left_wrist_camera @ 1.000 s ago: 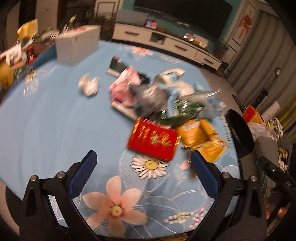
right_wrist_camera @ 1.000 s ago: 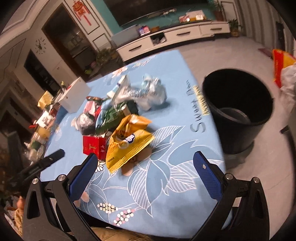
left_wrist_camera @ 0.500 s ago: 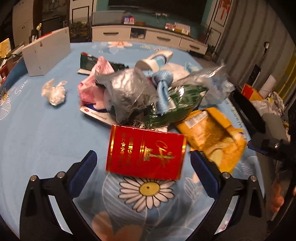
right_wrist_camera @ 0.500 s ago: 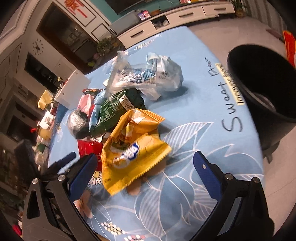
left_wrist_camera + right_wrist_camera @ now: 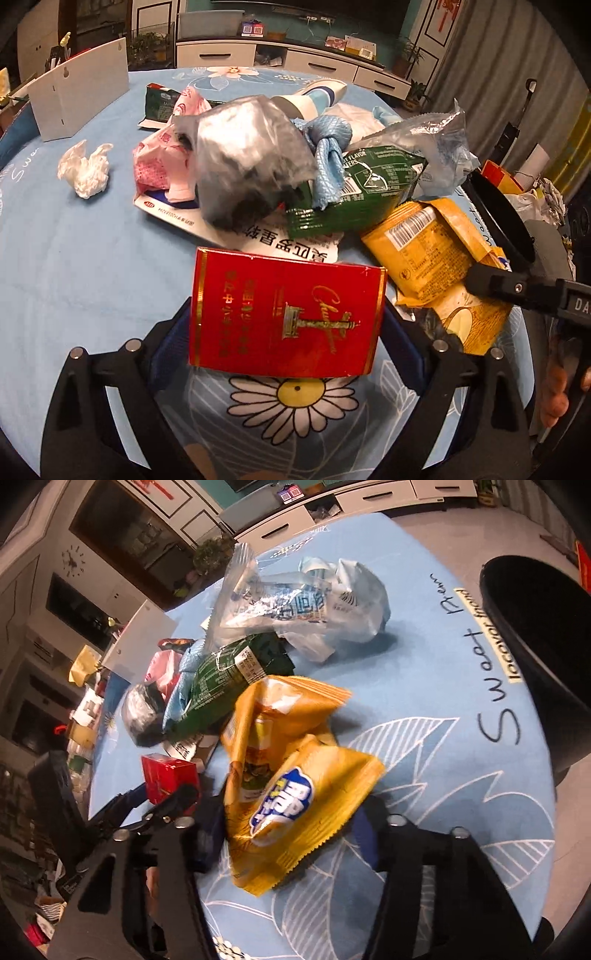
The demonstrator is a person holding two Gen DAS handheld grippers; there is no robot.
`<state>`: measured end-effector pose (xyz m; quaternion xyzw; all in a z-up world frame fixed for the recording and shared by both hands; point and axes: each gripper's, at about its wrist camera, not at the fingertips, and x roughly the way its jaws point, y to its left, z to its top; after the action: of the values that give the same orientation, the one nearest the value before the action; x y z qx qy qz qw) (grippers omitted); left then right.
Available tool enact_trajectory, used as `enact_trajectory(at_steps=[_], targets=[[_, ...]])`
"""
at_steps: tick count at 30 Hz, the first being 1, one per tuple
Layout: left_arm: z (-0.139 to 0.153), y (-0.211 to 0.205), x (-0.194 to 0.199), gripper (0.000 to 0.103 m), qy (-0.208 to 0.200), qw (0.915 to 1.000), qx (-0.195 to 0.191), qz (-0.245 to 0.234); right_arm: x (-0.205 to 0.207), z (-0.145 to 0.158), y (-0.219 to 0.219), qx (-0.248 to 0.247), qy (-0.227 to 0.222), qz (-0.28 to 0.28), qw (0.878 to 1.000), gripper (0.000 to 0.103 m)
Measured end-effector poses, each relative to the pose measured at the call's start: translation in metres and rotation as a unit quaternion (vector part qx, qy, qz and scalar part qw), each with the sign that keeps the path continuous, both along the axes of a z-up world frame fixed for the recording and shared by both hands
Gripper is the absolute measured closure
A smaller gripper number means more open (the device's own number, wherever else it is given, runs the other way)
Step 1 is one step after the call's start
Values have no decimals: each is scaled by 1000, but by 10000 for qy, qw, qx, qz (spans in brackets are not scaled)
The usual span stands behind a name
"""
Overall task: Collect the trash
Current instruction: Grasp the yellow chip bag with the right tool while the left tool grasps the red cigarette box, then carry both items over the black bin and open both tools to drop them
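Note:
A red cigarette box (image 5: 286, 314) lies on the blue flowered tablecloth (image 5: 74, 258), in front of a heap of wrappers. My left gripper (image 5: 286, 334) straddles it and its jaws are closing, the blue pads flush against the box's two short sides. A yellow snack bag (image 5: 295, 775) lies at the heap's right end. My right gripper (image 5: 288, 834) is closing on its near end, both pads against the crumpled foil. In the right wrist view the red box (image 5: 166, 775) shows at the left, between the left gripper's fingers (image 5: 173, 801).
Behind lie a green wafer wrapper (image 5: 362, 192), a grey plastic bag (image 5: 243, 162), a pink wrapper (image 5: 159, 158) and clear film (image 5: 280, 602). A crumpled tissue (image 5: 86, 171) and a white box (image 5: 77, 96) stand at the left. A black bin (image 5: 546, 627) stands beside the table's right edge.
Both grippers came down and forward onto the table. The left one's jaws now flank the red box. The right one's jaws have narrowed around the yellow bag, which has bunched up.

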<state>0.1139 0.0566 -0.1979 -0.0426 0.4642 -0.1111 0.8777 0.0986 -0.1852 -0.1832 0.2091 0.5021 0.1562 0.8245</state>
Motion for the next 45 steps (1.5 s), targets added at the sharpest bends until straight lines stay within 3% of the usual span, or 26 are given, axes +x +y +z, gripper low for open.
enact_trajectory(at_steps=[2, 13, 19, 23, 32, 36, 45], targets=[[0, 1, -6, 11, -15, 10000, -31, -20, -3, 1, -2, -60, -6, 12, 10000, 71], [35, 8, -47, 11, -269, 9986, -414, -190, -39, 43, -25, -135, -556, -27, 9984, 82], [67, -19, -48, 11, -526, 9950, -635, -561, -46, 60, -61, -134, -944, -723, 9928, 82], [88, -54, -37, 11, -726, 9904, -740, -916, -49, 62, -104, -390, -1139, -1529, 9809, 82], [104, -172, 2, 11, -939, 9751, -528, -1937, -51, 47, -172, -826, -1314, -2541, 9546, 82], [97, -228, 24, 11, -856, 9649, -495, -2434, -42, 35, -196, -839, -1283, -2797, 9478, 81], [64, -308, 64, 11, -674, 9558, -385, -2836, -12, 14, -231, -850, -1153, -2993, 9433, 68]])
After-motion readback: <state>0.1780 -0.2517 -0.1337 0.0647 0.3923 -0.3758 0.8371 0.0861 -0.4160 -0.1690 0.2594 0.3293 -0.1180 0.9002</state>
